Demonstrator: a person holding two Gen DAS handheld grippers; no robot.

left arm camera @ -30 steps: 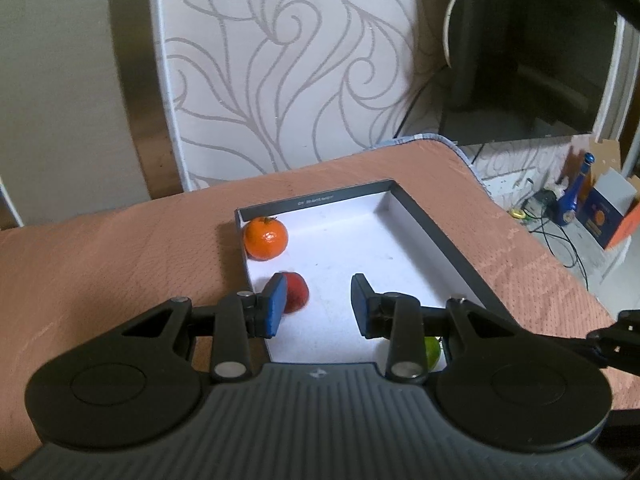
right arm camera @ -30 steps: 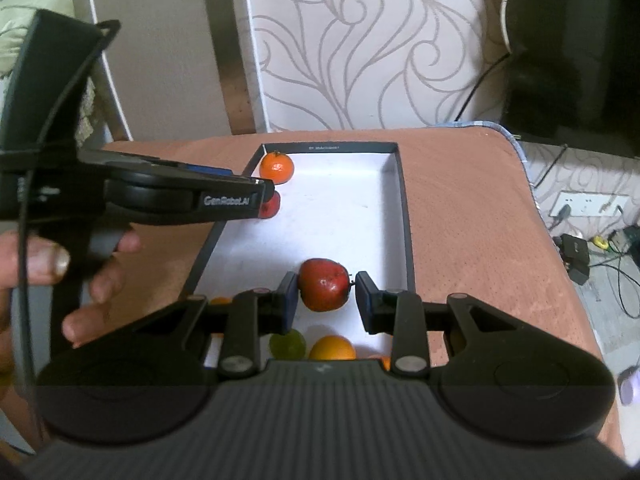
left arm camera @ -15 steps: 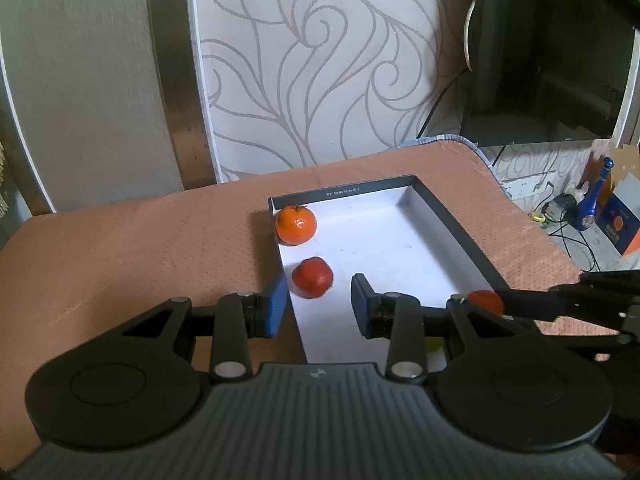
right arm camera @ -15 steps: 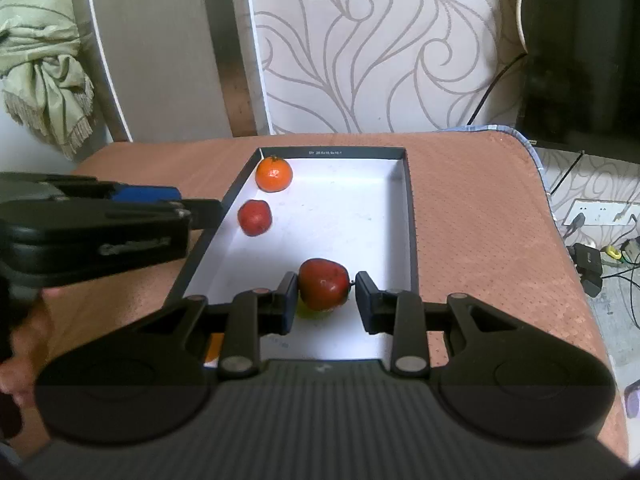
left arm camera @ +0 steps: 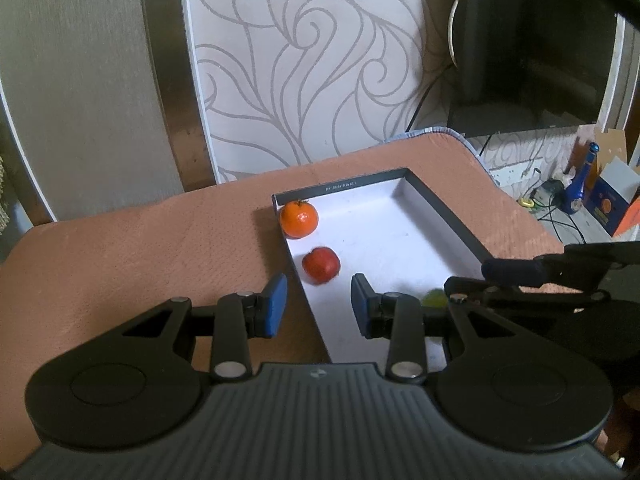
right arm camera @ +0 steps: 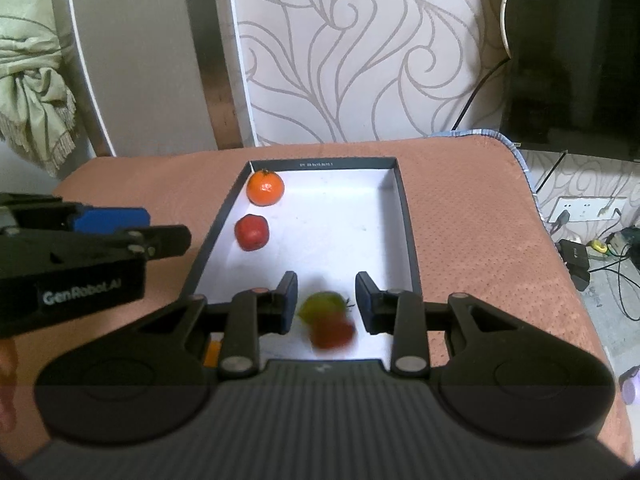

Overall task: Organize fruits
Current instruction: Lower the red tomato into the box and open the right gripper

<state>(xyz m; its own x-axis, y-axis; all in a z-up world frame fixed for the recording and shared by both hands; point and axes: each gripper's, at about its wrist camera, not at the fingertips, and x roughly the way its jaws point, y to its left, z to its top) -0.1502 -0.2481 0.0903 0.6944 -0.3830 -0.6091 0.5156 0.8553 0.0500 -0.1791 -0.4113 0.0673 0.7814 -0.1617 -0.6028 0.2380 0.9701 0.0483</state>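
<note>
Below the right gripper (right arm camera: 323, 304), jaws apart, a blurred red fruit (right arm camera: 333, 332) and green fruit (right arm camera: 320, 304) lie inside the tray (right arm camera: 406, 220). The left gripper (left arm camera: 316, 306), jaws apart, hangs over the tray's left wall above the salmon tablecloth (left arm camera: 140, 248).

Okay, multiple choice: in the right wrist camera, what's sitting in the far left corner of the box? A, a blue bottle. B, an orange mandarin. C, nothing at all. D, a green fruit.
B: the orange mandarin sits in the far left corner of the box, with a red fruit just in front of it along the left wall.
</note>
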